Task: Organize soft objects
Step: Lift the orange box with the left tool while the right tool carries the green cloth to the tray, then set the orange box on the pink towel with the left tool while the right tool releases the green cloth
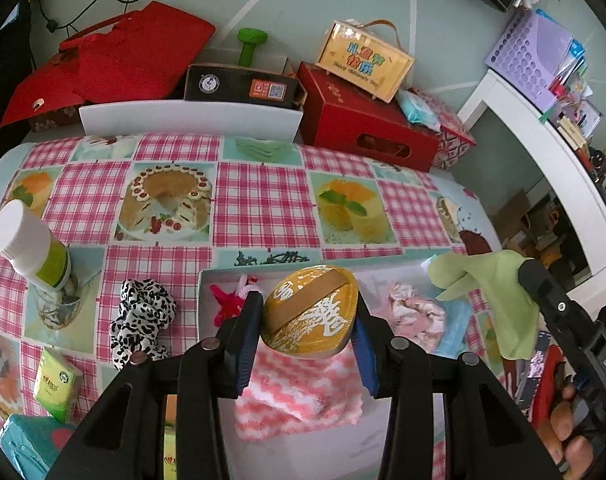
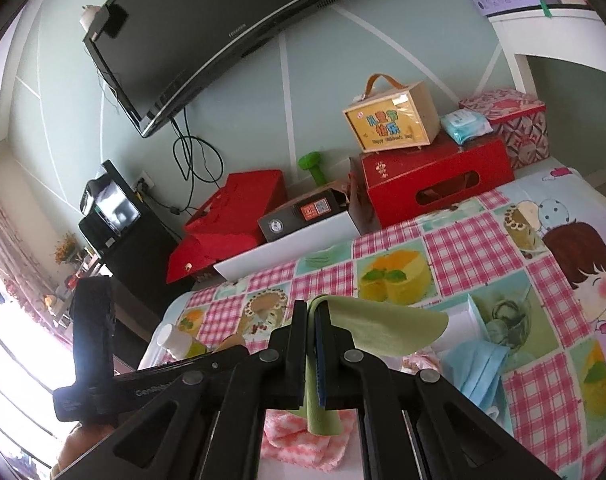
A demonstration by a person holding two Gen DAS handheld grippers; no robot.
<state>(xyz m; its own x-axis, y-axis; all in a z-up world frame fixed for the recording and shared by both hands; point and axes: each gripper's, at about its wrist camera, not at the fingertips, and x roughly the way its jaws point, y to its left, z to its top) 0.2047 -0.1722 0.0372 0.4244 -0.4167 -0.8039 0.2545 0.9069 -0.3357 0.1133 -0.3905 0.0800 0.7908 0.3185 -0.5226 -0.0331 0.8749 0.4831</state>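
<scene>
Both wrist views close, angled down over checked tablecloth point(image 1: 263, 200); shared: red box point(image 2: 435, 188).

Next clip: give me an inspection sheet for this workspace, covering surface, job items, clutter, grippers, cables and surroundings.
Surface: pink checked tablecloth with cake pictures.
Job's things: shallow white tray holding a pink-and-white fuzzy cloth, a pale pink scrunchie and a light blue face mask; leopard-print scrunchie beside the tray.
Clutter: white-capped bottle, green tissue pack.
Grippers: left gripper shut on a round gold tin over the tray; right gripper shut on a thin green cloth.
Cables: black cords hang under the wall television.
Surroundings: red gift boxes, green dumbbell, white shelf.
</scene>
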